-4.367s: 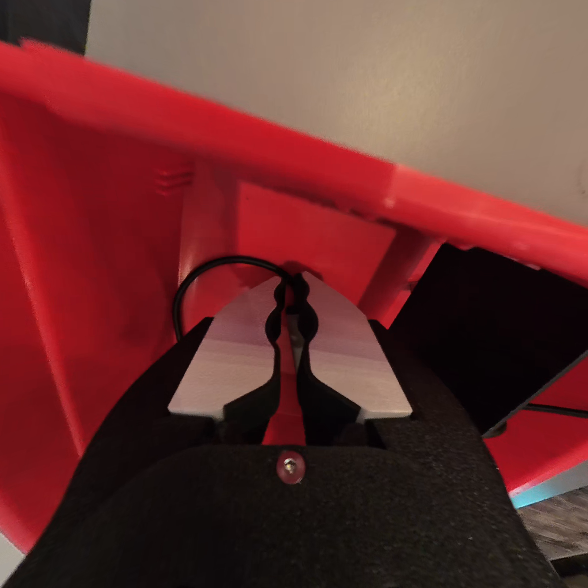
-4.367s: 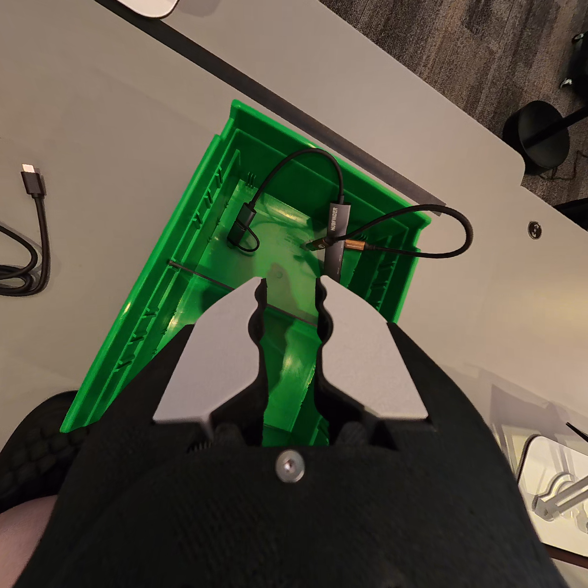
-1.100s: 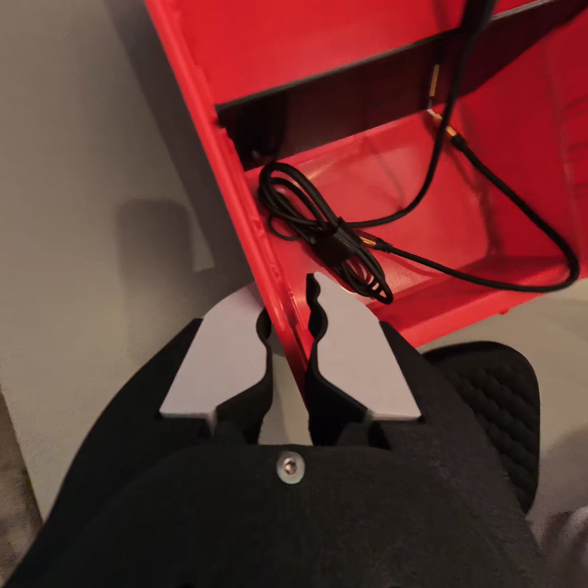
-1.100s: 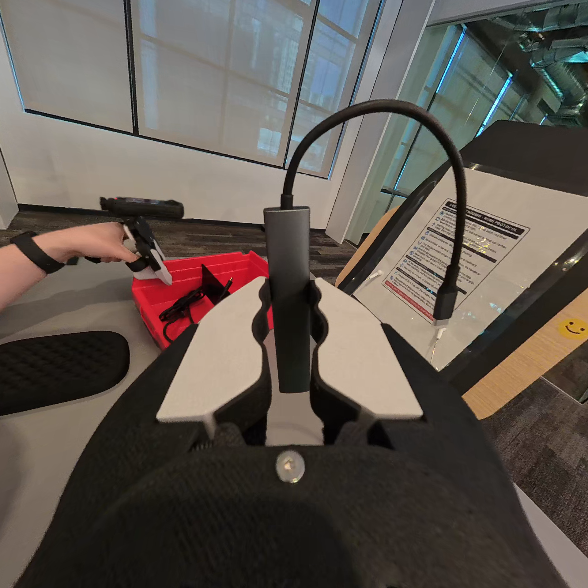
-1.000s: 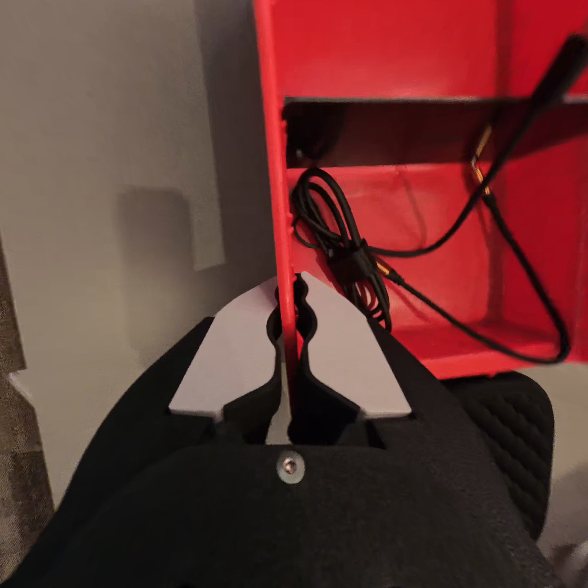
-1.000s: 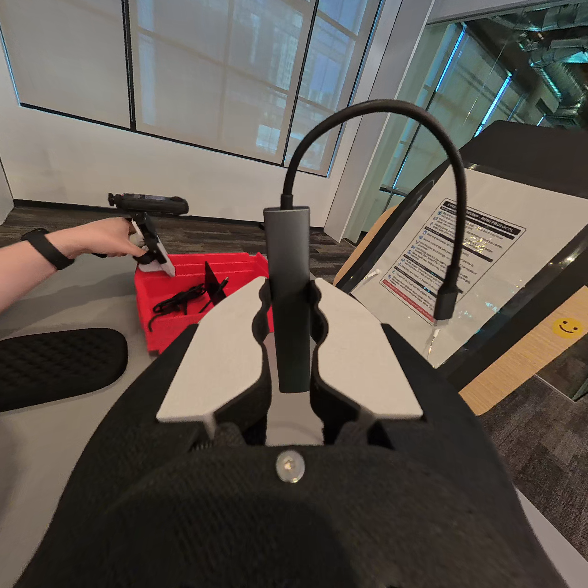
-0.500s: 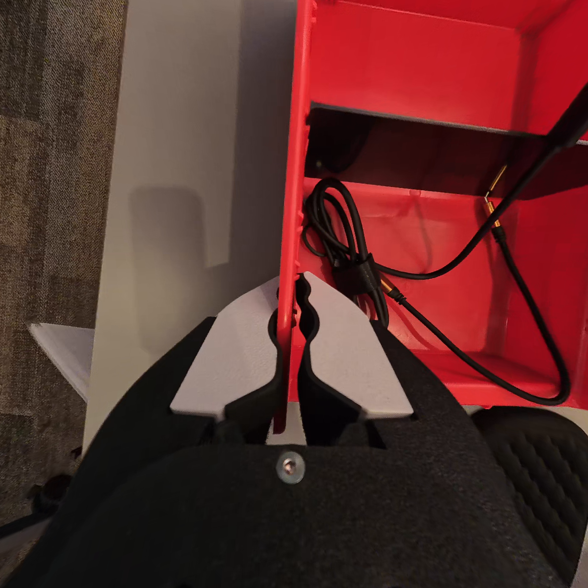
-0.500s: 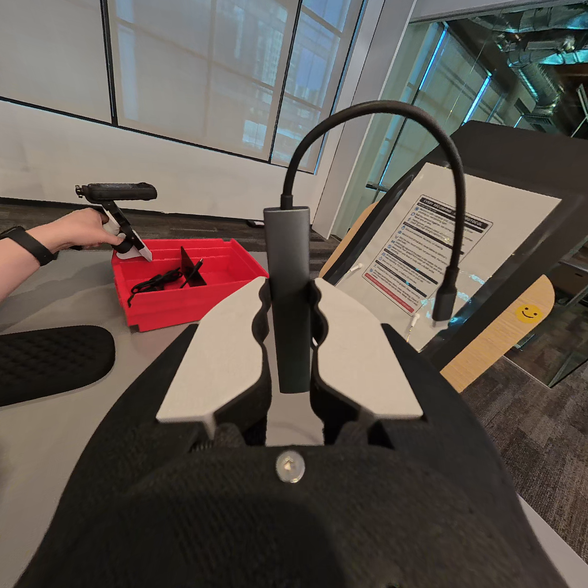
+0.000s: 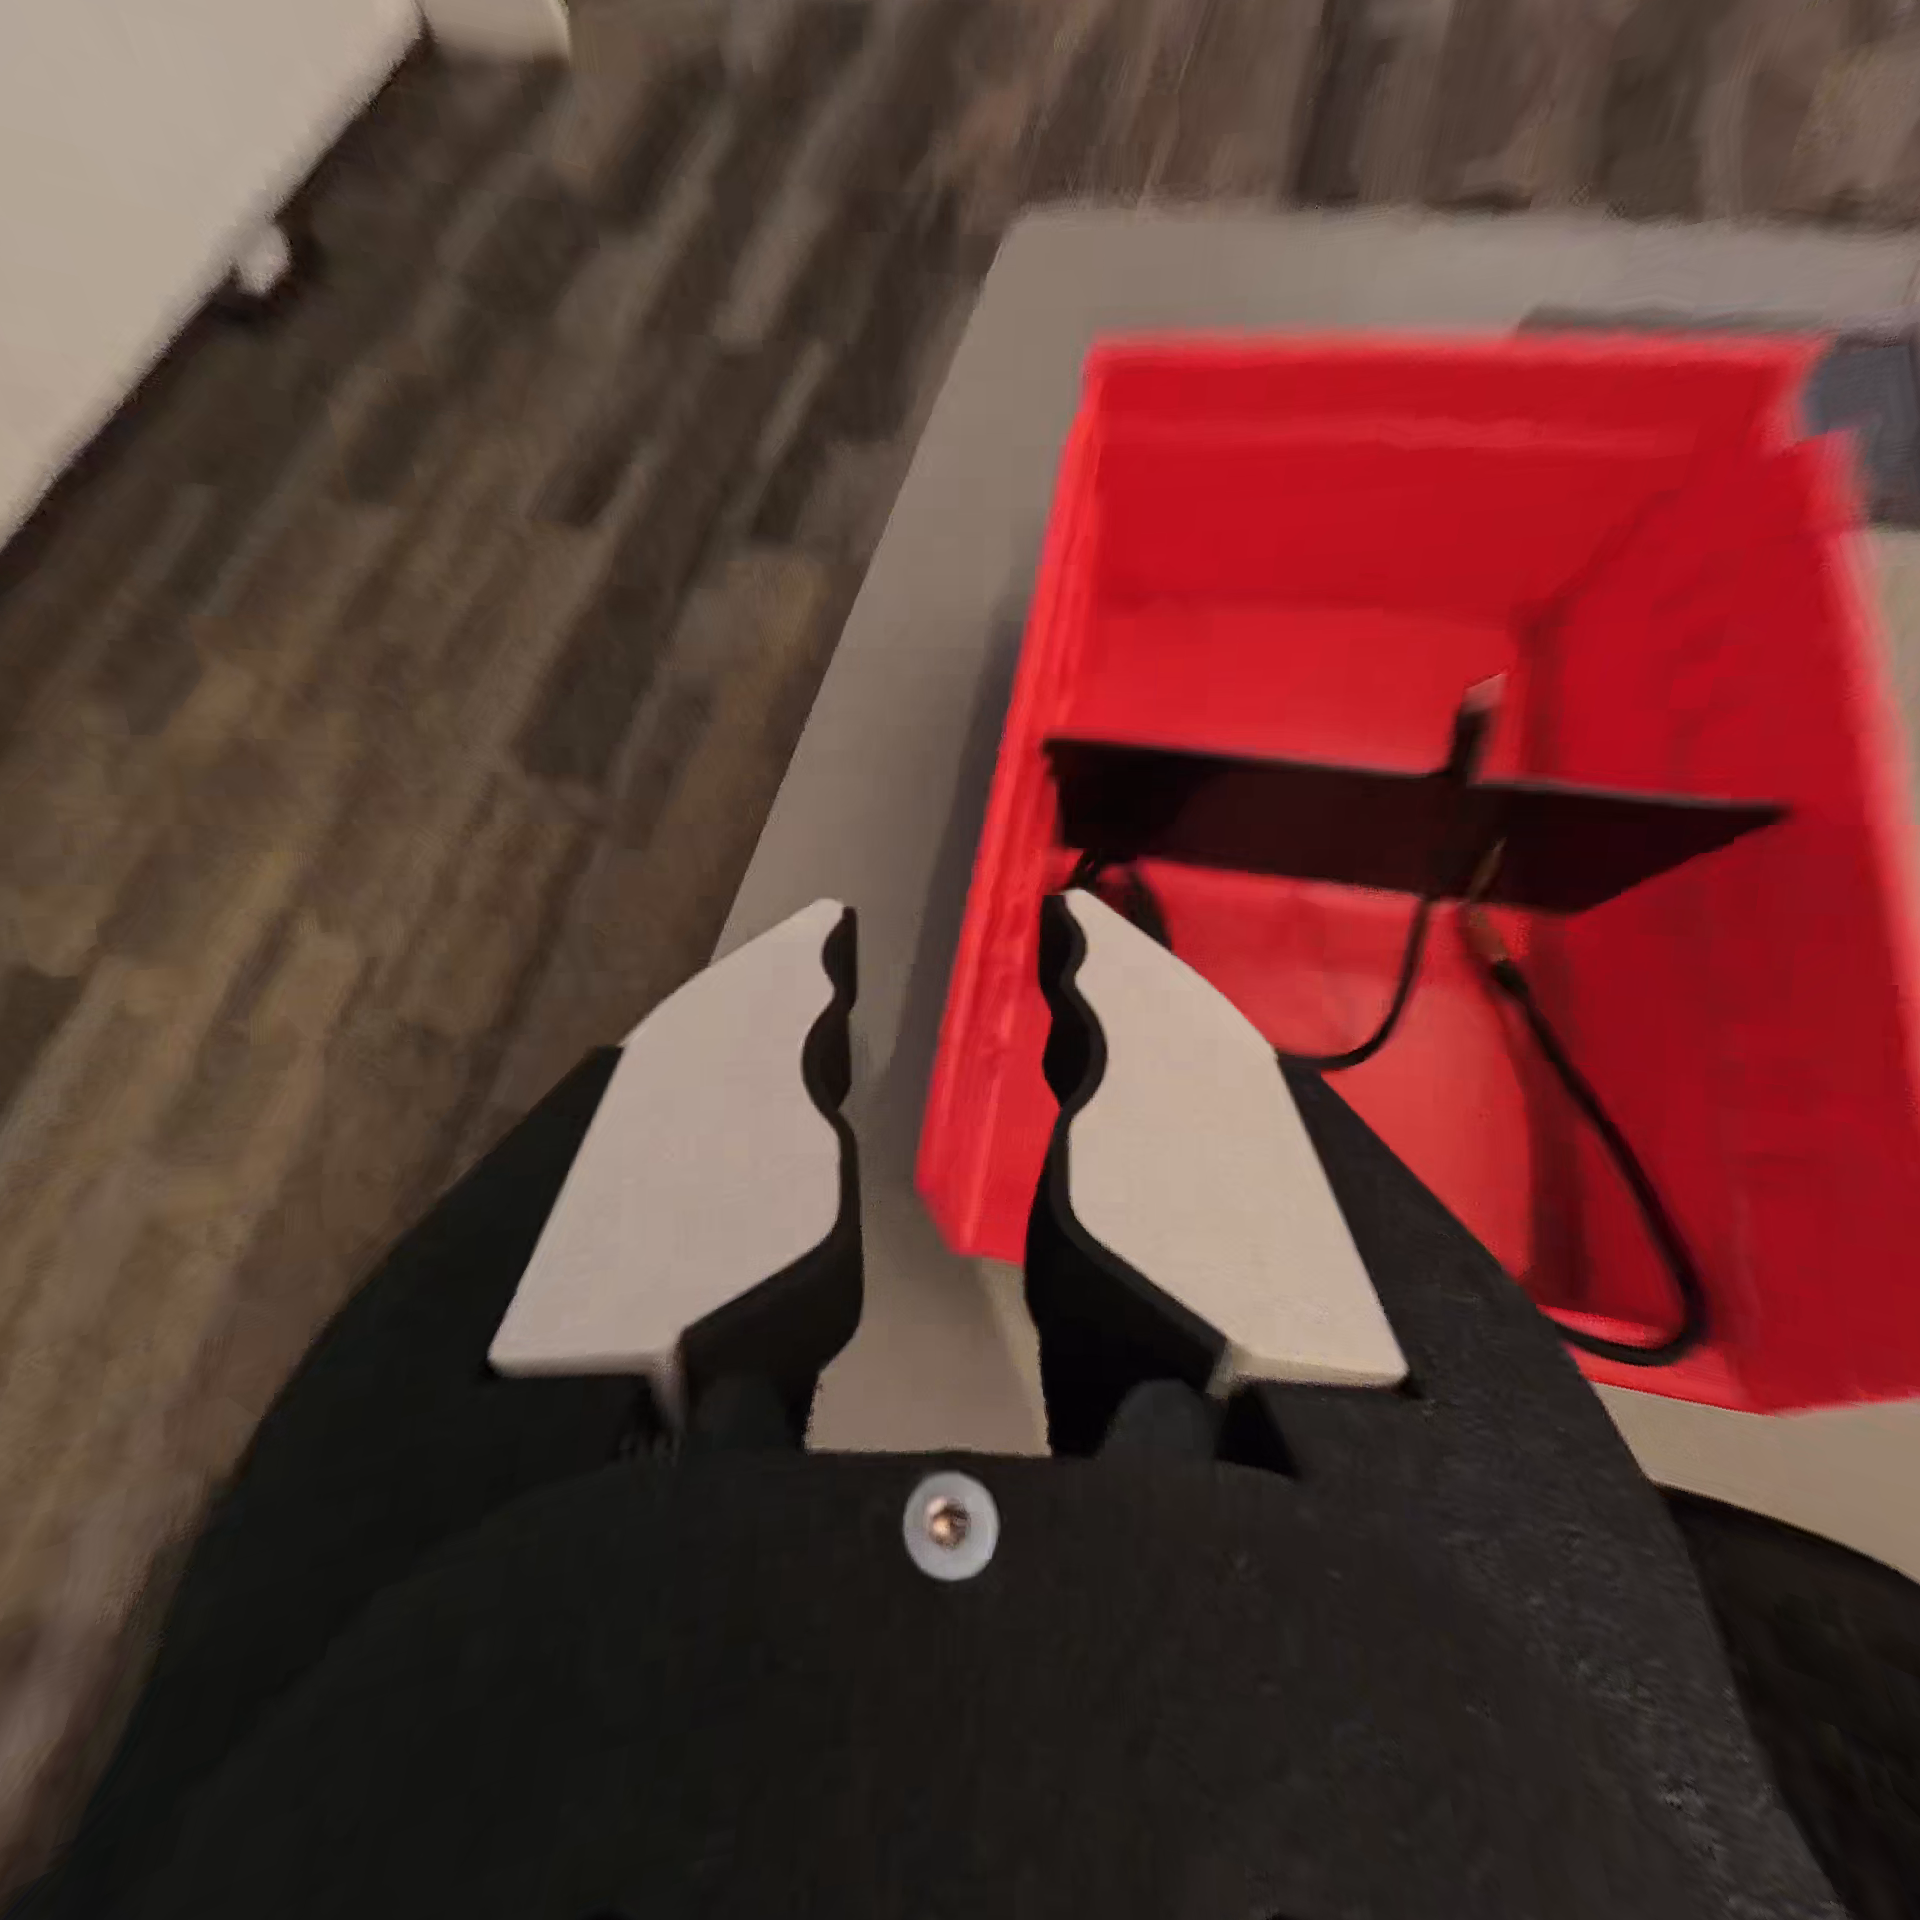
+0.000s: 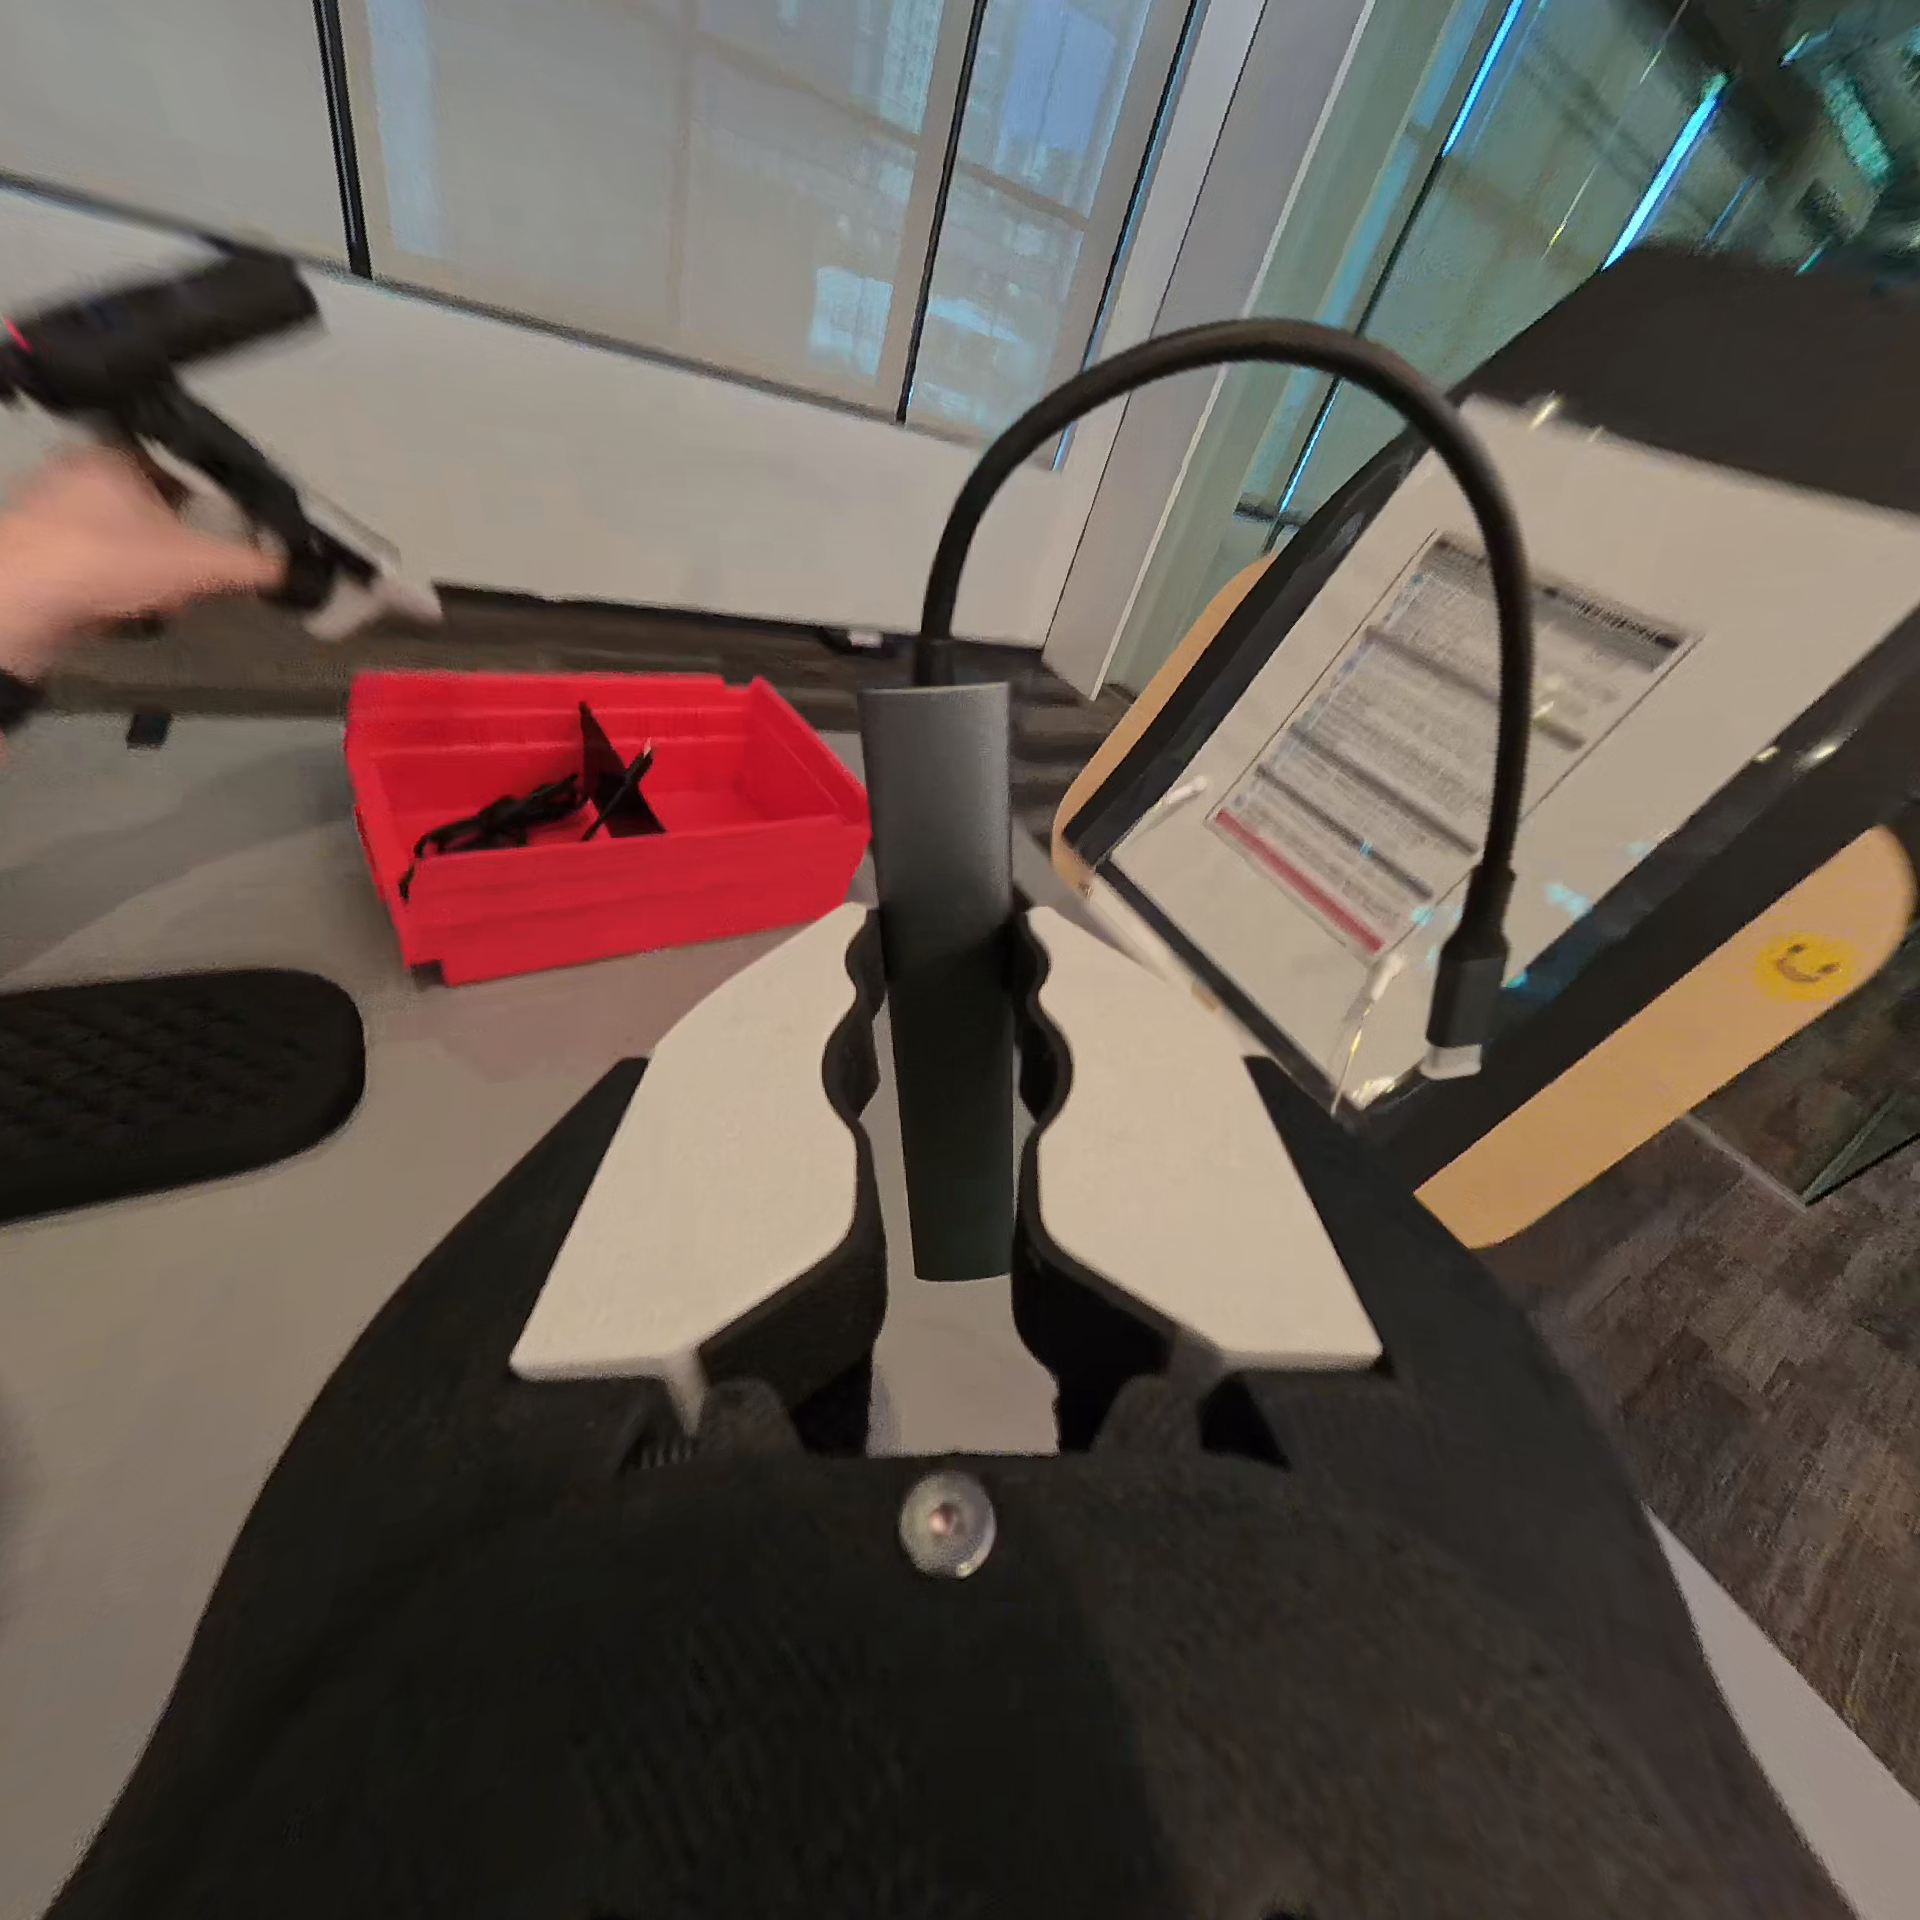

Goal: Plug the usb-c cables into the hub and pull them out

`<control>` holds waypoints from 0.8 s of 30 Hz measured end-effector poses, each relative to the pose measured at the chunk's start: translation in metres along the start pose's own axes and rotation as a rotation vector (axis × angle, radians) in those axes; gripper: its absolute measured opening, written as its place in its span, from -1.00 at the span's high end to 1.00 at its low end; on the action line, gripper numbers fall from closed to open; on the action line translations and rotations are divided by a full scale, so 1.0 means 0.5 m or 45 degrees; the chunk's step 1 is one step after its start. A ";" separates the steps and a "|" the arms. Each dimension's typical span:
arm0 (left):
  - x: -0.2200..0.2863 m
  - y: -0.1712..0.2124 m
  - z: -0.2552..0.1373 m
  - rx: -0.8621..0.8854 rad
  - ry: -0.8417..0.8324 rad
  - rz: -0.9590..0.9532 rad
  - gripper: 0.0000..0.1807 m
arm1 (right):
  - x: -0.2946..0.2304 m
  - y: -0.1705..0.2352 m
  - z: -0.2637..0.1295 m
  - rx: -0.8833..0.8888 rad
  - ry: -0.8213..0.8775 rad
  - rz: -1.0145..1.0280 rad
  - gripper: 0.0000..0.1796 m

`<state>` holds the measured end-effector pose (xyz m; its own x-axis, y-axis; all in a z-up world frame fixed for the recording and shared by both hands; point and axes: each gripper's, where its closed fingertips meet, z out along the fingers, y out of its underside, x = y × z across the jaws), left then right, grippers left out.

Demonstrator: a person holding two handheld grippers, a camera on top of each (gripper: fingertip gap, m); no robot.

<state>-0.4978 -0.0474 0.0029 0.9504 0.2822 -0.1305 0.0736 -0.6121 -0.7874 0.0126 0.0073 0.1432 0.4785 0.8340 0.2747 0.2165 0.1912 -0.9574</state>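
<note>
My right gripper (image 10: 940,925) is shut on the dark grey hub (image 10: 940,966) and holds it upright above the table. The hub's own short black lead (image 10: 1226,343) arcs over to the right and its plug (image 10: 1463,1003) hangs free. My left gripper (image 9: 948,914) is open and empty, above the left wall of the red bin (image 9: 997,1039). Black usb-c cables (image 9: 1558,1070) lie inside the bin, one over a black divider (image 9: 1351,821). In the right wrist view the bin (image 10: 623,904) with the cables (image 10: 499,816) stands far left, and the left gripper (image 10: 348,592) hovers above it, blurred.
A hand (image 10: 94,561) holds the left gripper. A black textured pad (image 10: 156,1081) lies on the grey table (image 10: 260,1403) at the left. A clear sign stand (image 10: 1382,790) stands to the right of the hub. The table edge and floor (image 9: 364,727) lie left of the bin.
My left gripper has let go of the red bin's wall, opened and lifted up and away from it. My right gripper still holds the hub upright, tilted slightly down.
</note>
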 end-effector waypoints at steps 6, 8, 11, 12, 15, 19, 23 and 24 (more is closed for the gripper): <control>0.382 -0.106 -0.168 0.485 0.884 0.194 0.46 | -0.025 0.135 0.108 -0.270 -0.151 0.035 0.74; 0.525 -0.084 -0.216 0.488 1.248 0.210 0.46 | -0.065 0.131 0.144 -0.184 -0.263 0.102 0.74; 0.668 -0.040 -0.241 0.431 1.487 0.294 0.41 | -0.115 0.079 0.177 0.084 -0.439 0.449 0.74; 0.699 -0.033 -0.249 0.445 1.516 0.328 0.39 | -0.126 0.065 0.181 0.161 -0.501 0.571 0.74; 0.744 -0.046 -0.266 0.604 1.469 0.382 0.37 | -0.134 0.044 0.187 0.334 -0.607 0.825 0.74; 0.778 -0.057 -0.278 0.675 1.476 0.456 0.44 | -0.156 0.038 0.188 0.401 -0.812 0.993 0.75; 0.806 -0.041 -0.309 0.512 1.816 0.366 0.57 | -0.181 0.029 0.184 0.465 -0.942 0.999 0.75; 0.804 -0.042 -0.311 0.504 1.860 0.337 0.70 | -0.187 0.026 0.180 0.478 -0.983 1.001 0.75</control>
<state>-0.0703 -0.0358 0.0608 0.3976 -0.8927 0.2119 0.0022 -0.2300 -0.9732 -0.1059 -0.0218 0.0971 -0.3045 0.8598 -0.4099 -0.2371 -0.4852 -0.8417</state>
